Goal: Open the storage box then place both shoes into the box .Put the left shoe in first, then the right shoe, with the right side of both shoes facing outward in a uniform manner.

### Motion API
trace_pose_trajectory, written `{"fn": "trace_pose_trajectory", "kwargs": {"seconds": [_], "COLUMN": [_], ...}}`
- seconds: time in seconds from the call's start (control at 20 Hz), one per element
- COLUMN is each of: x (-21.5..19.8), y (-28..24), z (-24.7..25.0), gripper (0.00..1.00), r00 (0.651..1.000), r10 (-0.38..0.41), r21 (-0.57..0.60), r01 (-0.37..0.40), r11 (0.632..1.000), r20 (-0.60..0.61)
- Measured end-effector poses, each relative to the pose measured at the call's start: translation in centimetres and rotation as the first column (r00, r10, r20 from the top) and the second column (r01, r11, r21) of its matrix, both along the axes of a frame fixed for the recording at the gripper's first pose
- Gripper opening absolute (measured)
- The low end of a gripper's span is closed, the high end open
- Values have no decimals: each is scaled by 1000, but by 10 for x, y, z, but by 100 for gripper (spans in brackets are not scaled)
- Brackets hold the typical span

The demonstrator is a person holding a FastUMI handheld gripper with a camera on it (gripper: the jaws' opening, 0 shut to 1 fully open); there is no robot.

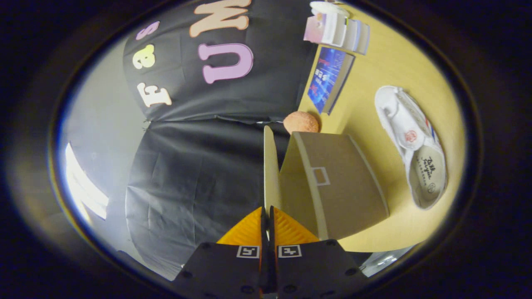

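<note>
A brown cardboard storage box (336, 182) stands on the wooden table (386, 70), just ahead of my fingers. Its thin lid (269, 166) is lifted away from the box body and shows edge-on, running straight out from between my fingertips. My gripper (267, 214) is shut on the lid's near edge, with both fingers pressed against it. A white sneaker (415, 141) lies on the table beyond the box on its far side, its opening and printed insole facing me. The whole view is rolled, so the table appears to stand on its side.
An orange ball (301, 122) rests on the table against the box's far end. Beyond it lies a blue book (330, 79), and farther off a stack of books (338, 31). Black cloth hangs behind the table.
</note>
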State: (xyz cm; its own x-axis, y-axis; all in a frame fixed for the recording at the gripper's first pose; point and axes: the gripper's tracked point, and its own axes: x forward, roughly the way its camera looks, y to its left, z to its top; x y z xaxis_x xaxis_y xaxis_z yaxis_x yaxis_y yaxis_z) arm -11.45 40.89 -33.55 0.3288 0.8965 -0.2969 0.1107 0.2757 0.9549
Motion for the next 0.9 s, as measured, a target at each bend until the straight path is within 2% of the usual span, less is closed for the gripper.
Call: {"fn": "trace_pose_trajectory", "kwargs": {"seconds": [0.35, 0.65, 0.9], "x": [-14, -42, -72], "y": [60, 134, 184], "z": [57, 89, 92], "gripper": [2, 2, 2], "r00": [987, 946, 917], "r10": [112, 227, 308], "r21": [10, 0, -23], "r01": [-114, -233, -313], "r11": [993, 973, 950], "r20": [114, 230, 255]}}
